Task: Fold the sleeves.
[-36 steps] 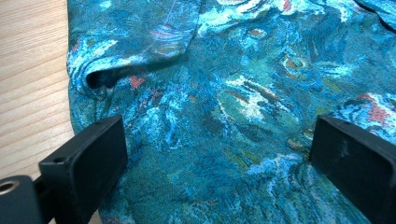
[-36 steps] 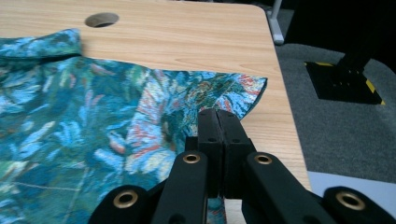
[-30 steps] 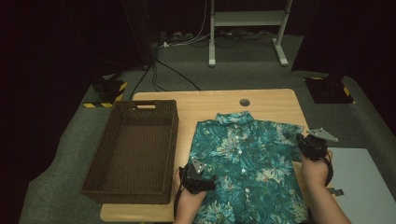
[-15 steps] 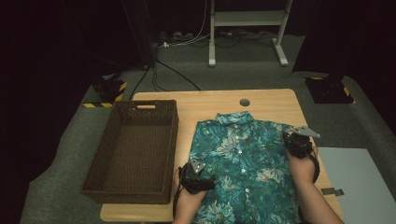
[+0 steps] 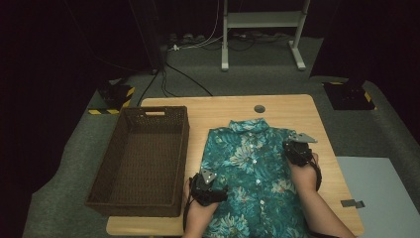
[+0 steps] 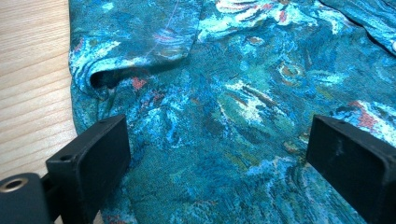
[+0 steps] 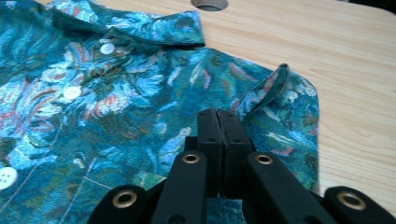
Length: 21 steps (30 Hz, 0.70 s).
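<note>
A teal floral button shirt [image 5: 247, 163] lies face up on the wooden table [image 5: 218, 106], collar toward the far edge. My left gripper [image 5: 215, 191] hovers open over the shirt's lower left part; its jaws stand wide apart above the fabric [image 6: 233, 93] in the left gripper view [image 6: 219, 158]. My right gripper [image 5: 296, 151] is at the shirt's right shoulder, jaws pressed together [image 7: 218, 116]. It seems to pinch the sleeve, whose folded edge [image 7: 275, 84] rises just beside the tips. White buttons [image 7: 106, 48] run below the collar.
A dark woven basket [image 5: 153, 111] stands empty at the table's left. A round cable hole [image 5: 259, 108] sits near the far edge. Bare wood lies right of the shirt. A grey panel [image 5: 381, 198] is on the floor to the right.
My right gripper has moved left from the shirt's right edge onto the shoulder, and the sleeve has come inward with it. The left gripper has stayed put.
</note>
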### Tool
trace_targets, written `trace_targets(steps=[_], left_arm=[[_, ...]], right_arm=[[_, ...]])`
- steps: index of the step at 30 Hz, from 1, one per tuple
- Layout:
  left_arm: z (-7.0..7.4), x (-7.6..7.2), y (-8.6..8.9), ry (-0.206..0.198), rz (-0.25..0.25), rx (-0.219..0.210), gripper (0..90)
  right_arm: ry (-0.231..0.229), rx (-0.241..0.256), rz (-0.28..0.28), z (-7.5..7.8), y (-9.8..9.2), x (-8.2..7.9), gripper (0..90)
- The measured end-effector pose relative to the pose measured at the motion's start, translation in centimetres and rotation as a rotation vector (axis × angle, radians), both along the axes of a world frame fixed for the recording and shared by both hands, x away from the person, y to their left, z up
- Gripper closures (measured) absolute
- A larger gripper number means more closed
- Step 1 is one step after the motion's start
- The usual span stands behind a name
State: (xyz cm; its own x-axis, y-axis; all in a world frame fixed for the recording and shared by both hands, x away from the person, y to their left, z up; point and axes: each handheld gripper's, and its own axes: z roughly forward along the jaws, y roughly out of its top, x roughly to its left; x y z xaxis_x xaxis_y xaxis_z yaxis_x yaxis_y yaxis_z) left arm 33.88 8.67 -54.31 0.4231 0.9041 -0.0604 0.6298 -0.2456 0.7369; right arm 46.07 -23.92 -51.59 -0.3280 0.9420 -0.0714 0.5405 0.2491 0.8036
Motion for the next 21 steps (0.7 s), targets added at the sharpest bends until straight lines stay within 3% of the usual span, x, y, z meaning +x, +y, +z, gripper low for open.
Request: trace_targets(steps=[8,11,12,21], left_arm=[[0.0,0.0,0.0,0.001,0.003,-0.007,6.7],[0.0,0.0,0.0,0.001,0.002,-0.004,6.7],[0.0,0.0,0.0,0.001,0.003,-0.006,6.7],[0.0,0.0,0.0,0.001,0.003,-0.004,6.7]], right_arm=[[0.000,0.022,0.027,0.3,0.3,-0.1,88.2],[-0.002,0.035,0.039,0.5,0.4,-0.1,85.0],[0.001,0.040,0.050,0.7,0.5,-0.2,78.9],[-0.018,0.047,0.047,1.7,-0.5,-1.0,78.2]])
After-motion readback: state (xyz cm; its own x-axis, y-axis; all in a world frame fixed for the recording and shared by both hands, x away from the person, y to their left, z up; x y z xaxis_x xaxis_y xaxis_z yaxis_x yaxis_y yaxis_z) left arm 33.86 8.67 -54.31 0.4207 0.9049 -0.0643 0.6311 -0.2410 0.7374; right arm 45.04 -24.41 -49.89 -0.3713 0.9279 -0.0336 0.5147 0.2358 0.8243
